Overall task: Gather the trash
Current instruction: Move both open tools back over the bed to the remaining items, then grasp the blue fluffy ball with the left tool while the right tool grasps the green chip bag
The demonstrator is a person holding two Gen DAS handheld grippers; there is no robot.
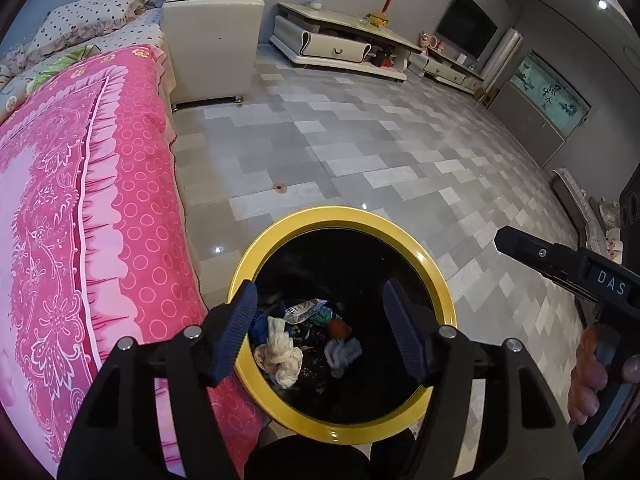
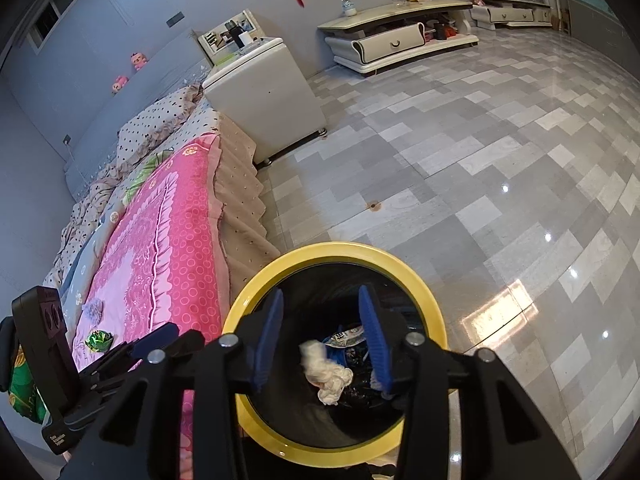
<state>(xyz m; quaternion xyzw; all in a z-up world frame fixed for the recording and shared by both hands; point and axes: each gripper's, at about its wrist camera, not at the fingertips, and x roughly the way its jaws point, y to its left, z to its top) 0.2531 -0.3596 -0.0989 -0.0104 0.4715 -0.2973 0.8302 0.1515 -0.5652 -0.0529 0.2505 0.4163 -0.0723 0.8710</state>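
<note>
Down inside the bin (image 1: 343,322), a black pail with a yellow rim standing on the tiled floor (image 1: 360,140) just beside the bed (image 1: 80,200), lies the collected trash: a white crumpled tissue (image 1: 282,354), a grey wad (image 1: 340,354), a printed wrapper (image 1: 306,308), a blue scrap (image 1: 260,326) and something orange (image 1: 340,328).

Both grippers hang over the bin's mouth. The left gripper (image 1: 320,328) has its blue fingers (image 1: 236,332) spread wide, nothing between them but the view down into the bin. The right gripper (image 2: 320,342) is also parted, though narrower, and its fingers (image 2: 268,344) touch nothing; the white tissue (image 2: 326,376) shows loose below them (whether it is falling or already resting, I cannot tell).

From the left wrist view, the right gripper's black body (image 1: 568,264) sits at three o'clock of the bin, a hand (image 1: 596,368) wrapped on its handle. From the right wrist view, two more scraps lie on the pink blanket (image 2: 160,240) at nine o'clock of the bin: a shiny green wrapper (image 2: 98,339) and a fluffy grey ball (image 2: 94,311). At twelve o'clock, well apart, stand a white cabinet (image 2: 268,100) and a low TV stand (image 2: 396,40).
</note>
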